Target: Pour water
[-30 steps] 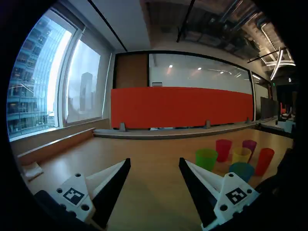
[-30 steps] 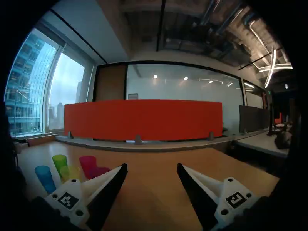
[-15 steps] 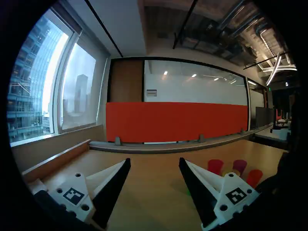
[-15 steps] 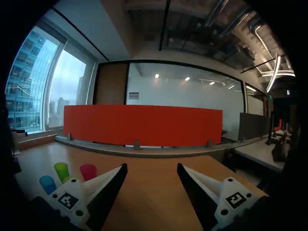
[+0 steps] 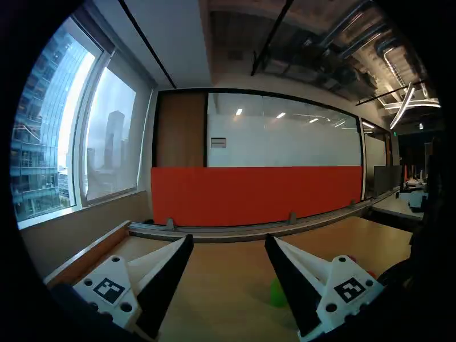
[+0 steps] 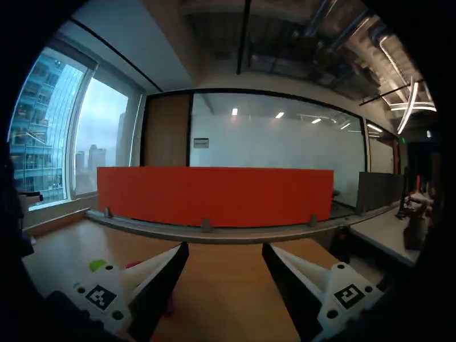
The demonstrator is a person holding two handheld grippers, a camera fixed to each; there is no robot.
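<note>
A green cup (image 5: 277, 293) and a pink cup (image 6: 134, 264) are seen on the wooden table (image 5: 228, 279), both largely hidden.

2 views low over wooden table (image 5: 228, 279), facing shared orange partition (image 5: 256, 194)

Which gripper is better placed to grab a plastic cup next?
Left, probably. The green plastic cup sits low in the gap of the open left gripper, close to one finger. The open right gripper has that cup off to the side, past its finger.
</note>
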